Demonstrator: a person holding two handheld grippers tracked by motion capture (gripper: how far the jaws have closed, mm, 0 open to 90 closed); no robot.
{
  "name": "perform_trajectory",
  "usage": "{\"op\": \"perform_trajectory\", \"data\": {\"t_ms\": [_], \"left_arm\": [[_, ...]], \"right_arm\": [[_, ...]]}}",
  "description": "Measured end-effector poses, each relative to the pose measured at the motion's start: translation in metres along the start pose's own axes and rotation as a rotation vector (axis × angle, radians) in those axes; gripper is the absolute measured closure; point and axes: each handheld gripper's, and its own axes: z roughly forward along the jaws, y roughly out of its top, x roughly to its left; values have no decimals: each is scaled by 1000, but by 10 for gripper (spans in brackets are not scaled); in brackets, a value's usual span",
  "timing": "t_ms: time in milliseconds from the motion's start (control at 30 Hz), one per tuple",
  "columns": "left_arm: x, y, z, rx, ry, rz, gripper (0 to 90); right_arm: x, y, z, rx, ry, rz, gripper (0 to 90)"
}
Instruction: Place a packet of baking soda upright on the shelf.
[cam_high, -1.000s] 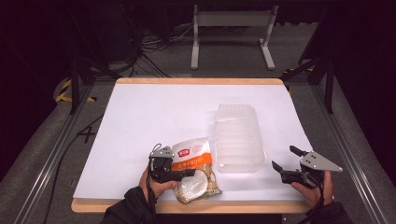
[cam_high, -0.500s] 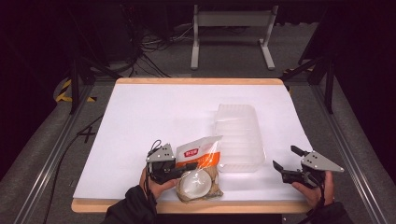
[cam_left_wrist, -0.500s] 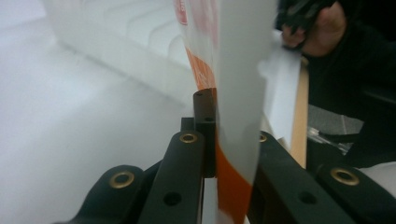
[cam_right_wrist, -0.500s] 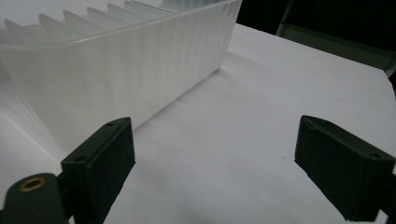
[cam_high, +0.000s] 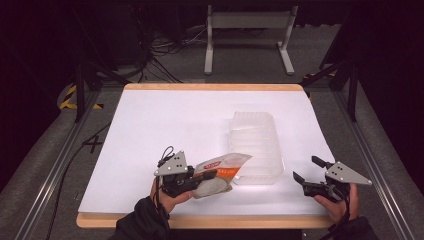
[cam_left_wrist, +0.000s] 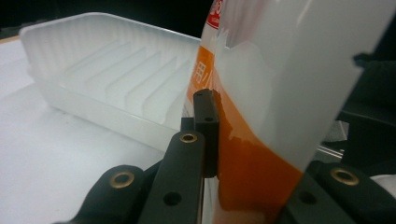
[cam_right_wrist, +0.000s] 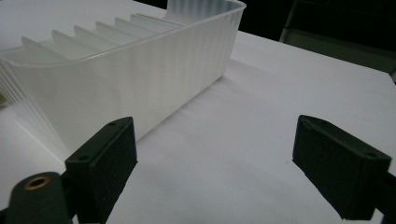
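My left gripper (cam_high: 196, 176) is shut on an orange-and-white snack bag (cam_high: 220, 170), held just above the table near its front edge. In the left gripper view the bag (cam_left_wrist: 261, 116) stands upright between the black jaws, which pinch its lower orange part. The bag's top corner reaches the near left corner of a clear ribbed plastic tray (cam_high: 255, 145). That tray (cam_left_wrist: 107, 74) lies just beyond the bag. My right gripper (cam_high: 309, 176) hovers open to the right of the tray, nothing between its fingers. The tray's wall (cam_right_wrist: 140, 79) rises at the left of the right gripper view.
The white table top (cam_high: 165, 125) has a wooden front edge (cam_high: 210, 221). A metal frame and cables lie on the dark floor behind the table. Rails run along both sides.
My left gripper has lifted and turned the bag from lying flat to raised, and shifted it toward the tray's near corner. The right gripper has barely moved.
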Motion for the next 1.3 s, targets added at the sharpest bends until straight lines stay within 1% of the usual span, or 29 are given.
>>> {"op": "perform_trajectory", "data": {"t_ms": [33, 100, 200, 300, 400, 467, 500, 533, 600, 667, 733, 800, 867, 933, 1100, 1267, 1300], "left_arm": [[0, 0, -1, 0, 9, -5, 898], [3, 2, -4, 1, 25, 11, 898], [7, 7, -10, -23, 41, 12, 898], [11, 15, -16, -61, 58, 18, 898], [17, 25, -21, -114, 62, 20, 898], [20, 31, -21, -128, 59, 28, 898], [21, 35, -19, -142, 55, 33, 898], [21, 35, -19, -142, 55, 33, 898], [24, 41, -14, -154, 40, 37, 898], [28, 48, -6, -165, 28, 52, 898], [30, 53, 1, -176, 13, 50, 898], [32, 58, 9, -180, -1, 62, 898], [32, 62, 17, -178, -6, 72, 898], [33, 65, 25, -177, -11, 80, 898], [35, 70, 45, -180, -46, 78, 898], [36, 76, 65, -203, -82, 89, 898], [36, 77, 69, -201, -89, 87, 898]], "right_arm": [[0, 0, 0, 2, 1, 0, 141], [-1, -1, 1, 7, -2, 0, 141], [-2, -2, 1, 6, -3, 1, 141], [-2, -2, 1, 6, -3, 1, 141], [-2, -2, 1, 8, -6, 5, 141], [-2, -2, 1, 9, -6, 6, 141], [-2, -2, 1, 9, -7, 6, 141], [-2, -2, 1, 9, -7, 6, 141], [-3, -3, 1, 9, -9, 7, 141], [-3, -3, 1, 12, -9, 9, 141], [-3, -3, 1, 12, -11, 10, 141], [-3, -3, 1, 12, -12, 10, 141], [-4, -3, 1, 10, -11, 10, 141], [-4, -4, 1, 10, -13, 12, 141], [-4, -4, 0, 10, -12, 13, 141], [-4, -4, 1, 13, -9, 11, 141], [-4, -4, 1, 13, -8, 11, 141]]}}
